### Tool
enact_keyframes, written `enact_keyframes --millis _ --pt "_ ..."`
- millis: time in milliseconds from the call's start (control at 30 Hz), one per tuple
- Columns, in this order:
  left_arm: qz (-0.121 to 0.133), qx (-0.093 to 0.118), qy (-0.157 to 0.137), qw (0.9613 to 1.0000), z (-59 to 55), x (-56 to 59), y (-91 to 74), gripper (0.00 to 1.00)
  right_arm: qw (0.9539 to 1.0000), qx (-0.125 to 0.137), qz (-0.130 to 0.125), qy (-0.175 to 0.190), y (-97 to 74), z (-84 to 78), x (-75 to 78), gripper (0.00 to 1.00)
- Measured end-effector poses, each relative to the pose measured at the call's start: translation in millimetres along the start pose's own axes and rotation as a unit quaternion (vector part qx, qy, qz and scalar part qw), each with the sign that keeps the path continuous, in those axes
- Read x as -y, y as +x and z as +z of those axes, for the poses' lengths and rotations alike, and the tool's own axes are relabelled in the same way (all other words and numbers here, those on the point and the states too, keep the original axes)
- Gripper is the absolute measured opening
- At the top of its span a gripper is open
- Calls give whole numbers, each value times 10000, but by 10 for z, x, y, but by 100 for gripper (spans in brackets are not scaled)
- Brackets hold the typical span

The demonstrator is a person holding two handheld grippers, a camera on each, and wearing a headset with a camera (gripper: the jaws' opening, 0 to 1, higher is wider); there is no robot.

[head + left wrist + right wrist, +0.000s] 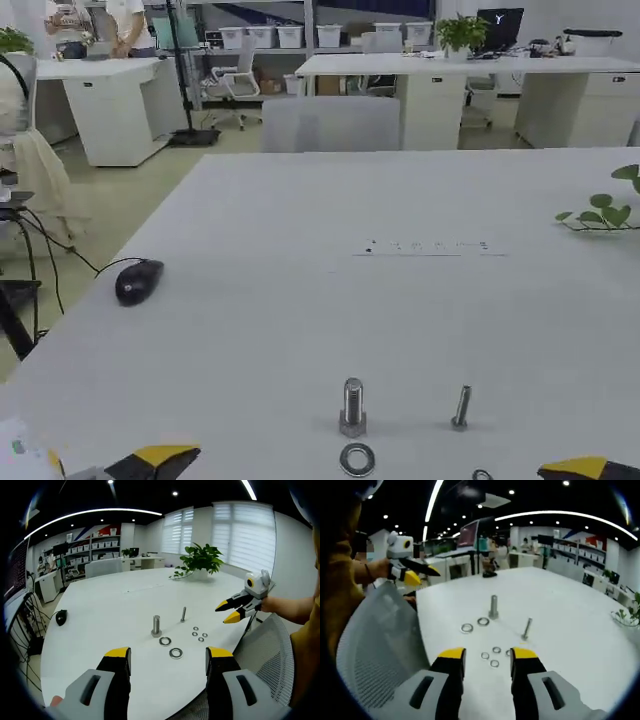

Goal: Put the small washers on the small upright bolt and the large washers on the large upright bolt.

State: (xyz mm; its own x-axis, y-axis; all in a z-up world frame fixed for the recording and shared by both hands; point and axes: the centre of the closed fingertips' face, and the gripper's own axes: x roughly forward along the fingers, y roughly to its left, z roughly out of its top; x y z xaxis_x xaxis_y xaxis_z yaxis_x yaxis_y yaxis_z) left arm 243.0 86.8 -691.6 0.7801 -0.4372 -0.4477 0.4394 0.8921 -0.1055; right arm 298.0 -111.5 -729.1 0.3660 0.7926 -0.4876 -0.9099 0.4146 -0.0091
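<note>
- Markings: a faint printed strip (430,247) lies on the white table (300,300). Its characters are too blurred to read.
- Containers: white storage bins (290,36) stand in a row on a far shelf. What they hold cannot be told.
- A potted plant (200,560) stands at the far edge of the table.
- The large bolt (352,407) stands upright on its head near the table's near edge.
- The small bolt (461,408) stands upright just beside it, to its right in the head view.
- Two large washers (165,641) lie flat on the table near the foot of the large bolt, on the person's side.
- Four small washers (496,650) lie flat in a loose cluster near the small bolt, also on the person's side.
- Left gripper (169,654): jaws wide apart, holding nothing, facing the bolts from the near edge.
- Right gripper (488,654): jaws apart, holding nothing, facing the small washers from the table's side edge.
- A black corded mouse (138,281) lies well apart to the left.
</note>
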Motion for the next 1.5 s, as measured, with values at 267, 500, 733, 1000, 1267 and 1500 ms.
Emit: enact_keyframes --millis 267,500,733,1000,1267,1500 --pt "-3 28 -6 10000 -1 35 22 60 10000 -54 -20 -55 -16 13 8 45" --pt "4 21 -40 10000 -16 58 18 61 9999 -61 56 -112 19 28 -6 47" --pt "-50 -91 34 9999 -46 118 54 62 9997 -124 142 -150 32 4 -46 46" --pt "-28 -121 -17 9999 -53 94 78 62 9991 -334 222 -153 29 -72 -43 46" --pt "-35 -130 -80 9999 -72 103 85 62 9976 -540 330 -293 90 -118 -20 46" --pt "-21 -86 -139 9999 -62 91 92 62 9936 -843 531 -534 155 -178 11 45"
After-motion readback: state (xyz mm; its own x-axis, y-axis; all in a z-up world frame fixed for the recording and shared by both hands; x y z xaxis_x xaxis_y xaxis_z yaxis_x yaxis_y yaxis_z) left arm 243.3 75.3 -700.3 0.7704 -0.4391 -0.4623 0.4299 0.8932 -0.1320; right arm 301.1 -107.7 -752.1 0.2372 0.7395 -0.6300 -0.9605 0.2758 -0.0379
